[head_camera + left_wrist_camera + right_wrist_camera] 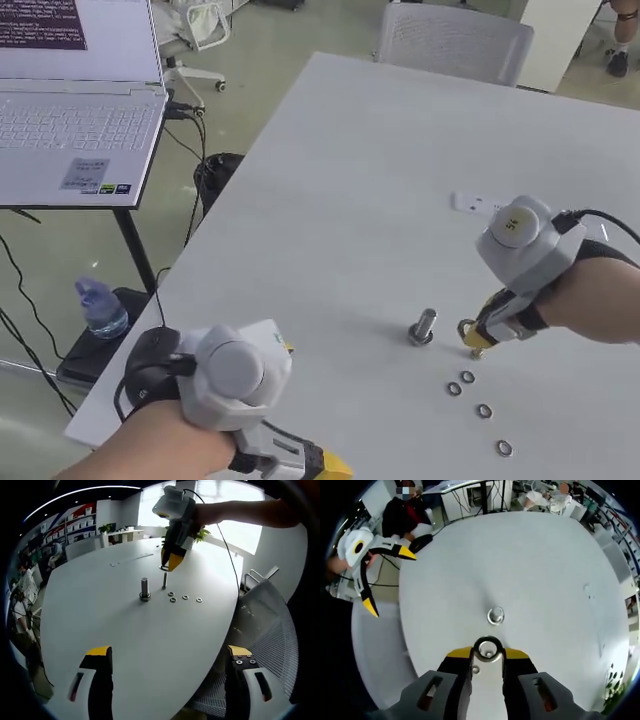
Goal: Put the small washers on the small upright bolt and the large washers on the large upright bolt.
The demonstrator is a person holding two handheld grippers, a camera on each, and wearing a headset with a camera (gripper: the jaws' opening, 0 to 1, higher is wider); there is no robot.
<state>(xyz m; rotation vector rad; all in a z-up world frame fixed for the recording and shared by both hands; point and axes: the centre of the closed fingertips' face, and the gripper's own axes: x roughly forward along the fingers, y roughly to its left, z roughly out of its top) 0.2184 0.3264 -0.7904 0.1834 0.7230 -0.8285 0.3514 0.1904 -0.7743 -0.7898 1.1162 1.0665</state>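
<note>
A: R gripper (489, 655) status?
B: Clamped on a washer (488, 639), prob. large, ring lying flat. Large bolt (495, 615) at 12 o'clock, just ahead, axis vertical, free end up.
A: L gripper?
B: L gripper (168, 652) wide, empty, well back. R nearer. Small washers (467, 377) loose on desk (330, 200).

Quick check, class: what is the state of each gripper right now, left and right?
Left gripper: open, jaws wide apart, holding nothing.
Right gripper: shut on a washer.
</note>
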